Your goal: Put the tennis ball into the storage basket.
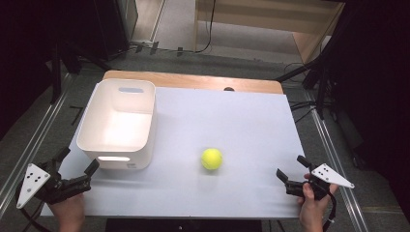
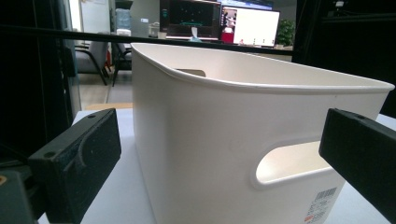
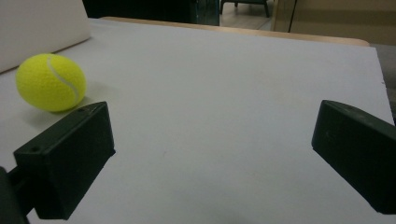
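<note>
Both your grippers sit low at the near edge of the counter, fingers spread and holding nothing.

Your right gripper has its fingers wide apart over bare counter, and the tennis ball lies ahead of them, off past the left finger, well apart. Your left gripper also has its fingers wide open, with the white bin right in front of them, its handle cutout by the right finger.
</note>
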A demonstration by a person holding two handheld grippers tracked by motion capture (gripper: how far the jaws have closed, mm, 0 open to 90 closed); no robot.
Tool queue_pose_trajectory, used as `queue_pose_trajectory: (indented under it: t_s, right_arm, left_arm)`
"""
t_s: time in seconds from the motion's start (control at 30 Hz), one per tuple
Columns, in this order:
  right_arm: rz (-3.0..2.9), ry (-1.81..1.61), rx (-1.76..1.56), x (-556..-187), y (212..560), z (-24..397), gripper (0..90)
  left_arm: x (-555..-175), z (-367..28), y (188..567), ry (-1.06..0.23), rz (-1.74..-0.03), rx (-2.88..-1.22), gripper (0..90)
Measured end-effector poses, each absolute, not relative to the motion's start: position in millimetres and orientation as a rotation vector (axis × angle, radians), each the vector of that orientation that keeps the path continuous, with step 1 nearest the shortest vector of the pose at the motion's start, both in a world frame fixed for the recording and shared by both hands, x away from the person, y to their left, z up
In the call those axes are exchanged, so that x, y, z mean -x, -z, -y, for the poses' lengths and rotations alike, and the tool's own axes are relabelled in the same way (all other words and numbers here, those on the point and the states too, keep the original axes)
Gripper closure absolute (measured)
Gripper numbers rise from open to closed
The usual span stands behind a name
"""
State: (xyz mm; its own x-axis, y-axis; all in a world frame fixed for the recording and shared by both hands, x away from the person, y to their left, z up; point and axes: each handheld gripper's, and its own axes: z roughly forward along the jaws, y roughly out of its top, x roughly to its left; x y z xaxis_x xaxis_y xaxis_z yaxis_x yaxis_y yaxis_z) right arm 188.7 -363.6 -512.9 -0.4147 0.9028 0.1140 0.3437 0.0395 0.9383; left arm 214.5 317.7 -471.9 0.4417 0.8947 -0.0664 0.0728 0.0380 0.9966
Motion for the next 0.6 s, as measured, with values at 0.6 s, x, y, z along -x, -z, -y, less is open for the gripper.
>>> queue_pose_trajectory:
  t_s: [0.6]
  right_arm:
    - [-1.919,-1.374,-1.211,-203,496,346,0.0]
  left_arm:
    - [-215,-315,472,-0.792,-0.939,-1.405,0.0]
